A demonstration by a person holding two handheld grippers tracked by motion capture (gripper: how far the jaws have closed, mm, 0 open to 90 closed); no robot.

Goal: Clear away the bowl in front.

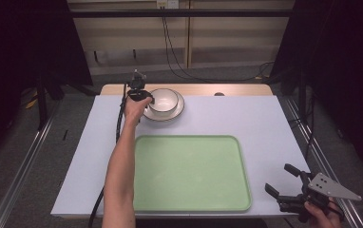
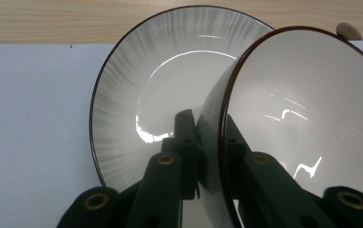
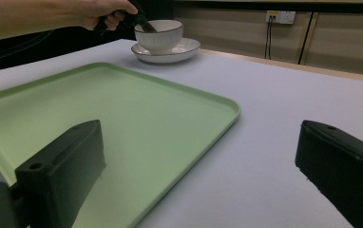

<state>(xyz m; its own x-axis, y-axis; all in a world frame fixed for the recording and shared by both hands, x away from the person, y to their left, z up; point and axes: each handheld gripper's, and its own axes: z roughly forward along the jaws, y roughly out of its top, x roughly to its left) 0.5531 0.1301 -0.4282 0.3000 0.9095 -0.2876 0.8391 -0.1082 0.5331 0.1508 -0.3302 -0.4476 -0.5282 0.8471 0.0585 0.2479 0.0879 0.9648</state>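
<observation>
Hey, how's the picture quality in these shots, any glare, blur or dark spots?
High view: table evenly lit, surroundings fall into black. Left gripper view: bright glare streaks on the bowl and plate; the hand-held gripper's fingers are close, dark and soft. Right gripper view: fingers blurred in the foreground, tray with a soft sheen.

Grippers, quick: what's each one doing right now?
Left gripper: shut on the bowl, rim pinched between the jaws, above the plate.
Right gripper: open, holding nothing, near the green tray.
</observation>
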